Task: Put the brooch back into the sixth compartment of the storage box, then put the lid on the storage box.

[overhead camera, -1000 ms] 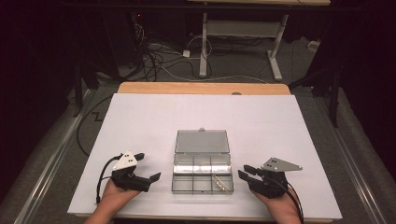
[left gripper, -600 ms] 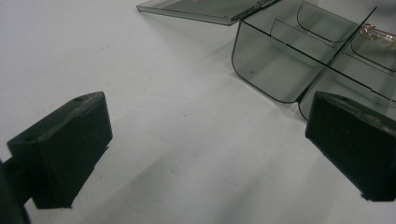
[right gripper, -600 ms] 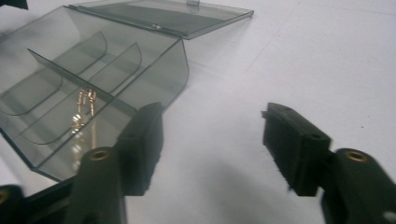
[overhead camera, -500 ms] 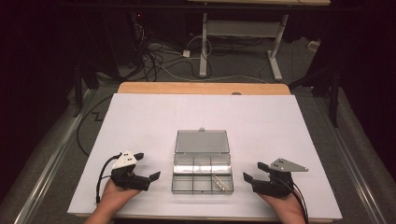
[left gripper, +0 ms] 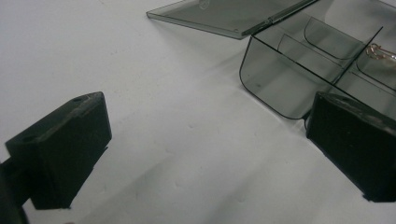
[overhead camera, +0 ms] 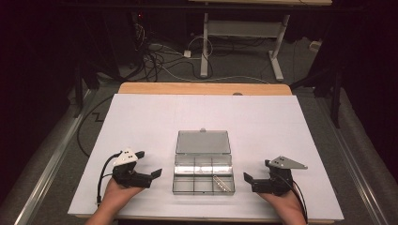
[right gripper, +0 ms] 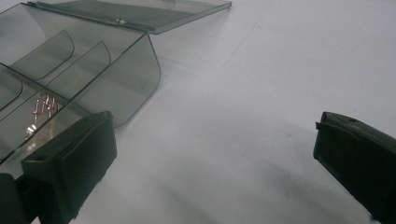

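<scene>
A smoky clear compartment box sits at the table's near middle, its lid folded back flat. Small copper-coloured metal pieces lie in its front right compartment. My left gripper rests left of the box, pointing at it, open and empty; the left gripper view shows the box corner just past its jaws. My right gripper rests right of the box, pointing at it. Its jaws have just been opening and now stand wide with nothing between them. The metal pieces show beside its left jaw.
A white sheet covers the wooden table. Beyond the far edge are cables on the floor and a white desk frame. A grey rail runs along the table's left side.
The right gripper's jaws have spread from nearly closed to wide, and that hand has settled slightly lower and to the right. The left gripper and the box have stayed put.
</scene>
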Demonstrator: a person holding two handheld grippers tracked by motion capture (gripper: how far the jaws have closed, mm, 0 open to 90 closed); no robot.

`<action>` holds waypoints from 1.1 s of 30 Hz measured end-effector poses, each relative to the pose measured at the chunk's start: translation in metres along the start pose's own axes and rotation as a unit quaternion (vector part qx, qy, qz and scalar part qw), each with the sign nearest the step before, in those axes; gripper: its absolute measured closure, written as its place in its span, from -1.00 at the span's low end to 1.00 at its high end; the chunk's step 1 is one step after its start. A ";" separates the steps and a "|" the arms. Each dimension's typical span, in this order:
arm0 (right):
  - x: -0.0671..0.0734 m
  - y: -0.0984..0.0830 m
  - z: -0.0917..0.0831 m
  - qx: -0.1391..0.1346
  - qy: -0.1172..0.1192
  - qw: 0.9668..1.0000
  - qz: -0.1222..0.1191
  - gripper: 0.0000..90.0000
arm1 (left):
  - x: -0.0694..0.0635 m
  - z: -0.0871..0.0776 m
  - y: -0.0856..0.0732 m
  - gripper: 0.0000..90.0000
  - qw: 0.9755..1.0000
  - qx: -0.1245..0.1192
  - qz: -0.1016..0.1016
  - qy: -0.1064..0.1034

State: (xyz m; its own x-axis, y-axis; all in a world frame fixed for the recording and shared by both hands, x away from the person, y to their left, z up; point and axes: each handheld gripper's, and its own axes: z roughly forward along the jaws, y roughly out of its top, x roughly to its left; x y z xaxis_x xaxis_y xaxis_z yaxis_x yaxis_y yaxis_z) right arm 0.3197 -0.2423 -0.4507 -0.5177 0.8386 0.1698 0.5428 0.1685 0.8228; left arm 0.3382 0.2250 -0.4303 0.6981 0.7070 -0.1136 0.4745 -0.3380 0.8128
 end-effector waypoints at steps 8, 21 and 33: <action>-0.002 0.011 0.008 -0.008 -0.007 1.000 -0.004 -1.00 | 0.004 0.017 0.013 -1.00 1.000 0.007 -0.002 0.000; 0.004 0.039 0.023 -0.020 0.010 1.000 -0.016 -1.00 | 0.016 0.032 0.036 -1.00 1.000 0.001 -0.014 -0.007; 0.006 0.064 0.052 -0.006 0.023 1.000 -0.018 -0.99 | 0.023 0.050 0.053 -1.00 1.000 0.000 -0.022 -0.010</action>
State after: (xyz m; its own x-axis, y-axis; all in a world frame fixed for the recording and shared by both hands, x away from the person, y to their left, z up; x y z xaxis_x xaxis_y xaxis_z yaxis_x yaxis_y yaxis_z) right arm 0.3861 -0.1994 -0.4250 -0.5668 0.8075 0.1635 0.5150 0.1924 0.8353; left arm 0.4056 0.1924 -0.4183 0.6872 0.7084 -0.1612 0.5053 -0.3066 0.8066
